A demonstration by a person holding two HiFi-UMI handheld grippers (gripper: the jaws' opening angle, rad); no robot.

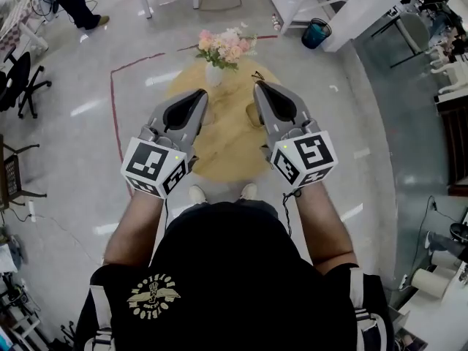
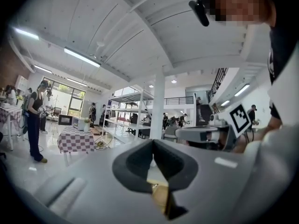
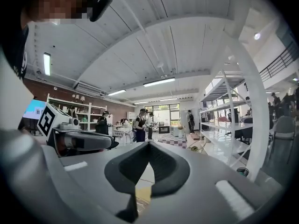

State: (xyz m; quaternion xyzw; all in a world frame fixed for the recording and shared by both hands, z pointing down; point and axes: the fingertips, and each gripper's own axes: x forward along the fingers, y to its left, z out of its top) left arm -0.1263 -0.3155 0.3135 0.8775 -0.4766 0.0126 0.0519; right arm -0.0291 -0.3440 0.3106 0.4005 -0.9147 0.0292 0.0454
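Left tongs [image 1: 202, 93]: held in the air over the 10 o'clock part of the round desk [image 1: 228, 152]. In the left gripper view the tips [image 2: 153, 143] are seen pressed together, with nothing caught between them.
Right tongs [image 1: 258, 86]: held over the 2 o'clock part of the desk. In the right gripper view the tips [image 3: 148, 144] are likewise closed on nothing.
Vase [image 1: 213, 75]: white and upright at the 12 o'clock rim of the desk. It lies between the two sets of tips and just beyond them, apart from both.
Flowers [image 1: 225, 47]: a pink and cream bunch spreading wider than the vase, so the load is judged top-heavy.
Small tan object [image 1: 252, 115]: on the desk at about 2 o'clock, partly covered by the right tongs. What it is cannot be made out.
Risk, tipping: the vase stands close to the far rim. A sideways knock from either closed tip is judged enough to topple it or push it off onto the floor.
Risk, closed approach: with both tongs shut, any contact would be a push and not a grip. The narrow neck gives little margin.
Risk, flowers: the blooms could be snagged or crushed if the vase were approached from above.
Risk, sight: the marker cubes [image 1: 155, 167] cover much of the near desk in the head view, so anything lying under them could be struck unseen.
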